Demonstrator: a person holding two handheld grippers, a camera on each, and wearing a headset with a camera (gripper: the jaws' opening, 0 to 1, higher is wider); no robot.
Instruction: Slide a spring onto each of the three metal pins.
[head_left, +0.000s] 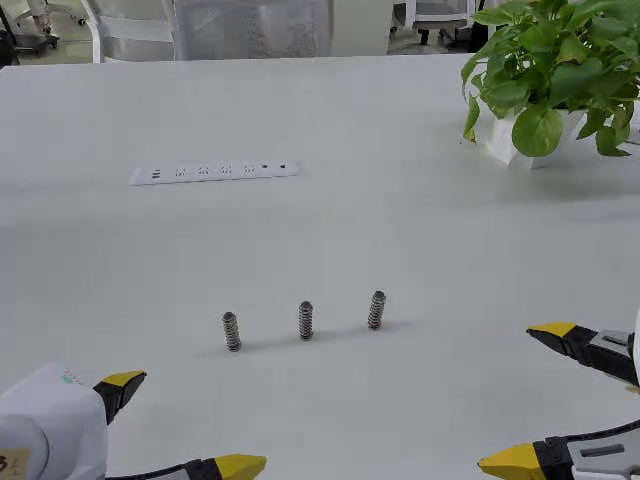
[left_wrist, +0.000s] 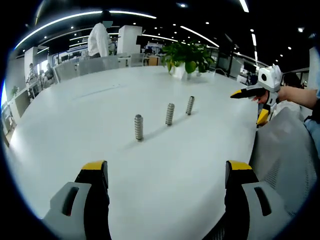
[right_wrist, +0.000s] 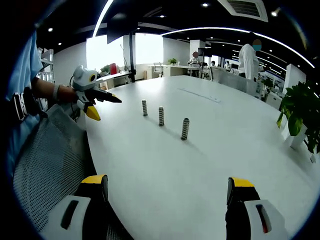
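Note:
Three metal pins stand upright in a row on the white table, each with a coiled spring around it: the left one (head_left: 231, 331), the middle one (head_left: 305, 320) and the right one (head_left: 376, 310). The same row appears in the left gripper view, spring (left_wrist: 138, 127), spring (left_wrist: 170, 114), spring (left_wrist: 190, 105), and in the right gripper view, spring (right_wrist: 185, 128), spring (right_wrist: 161, 116), spring (right_wrist: 144, 107). My left gripper (head_left: 182, 424) is open and empty near the front left edge. My right gripper (head_left: 535, 396) is open and empty at the front right, apart from the pins.
A white power strip (head_left: 215, 171) lies flat farther back on the table. A potted green plant (head_left: 545, 75) stands at the back right. Chairs stand beyond the far edge. A mesh chair back (right_wrist: 45, 165) is beside the near table edge. People stand in the background.

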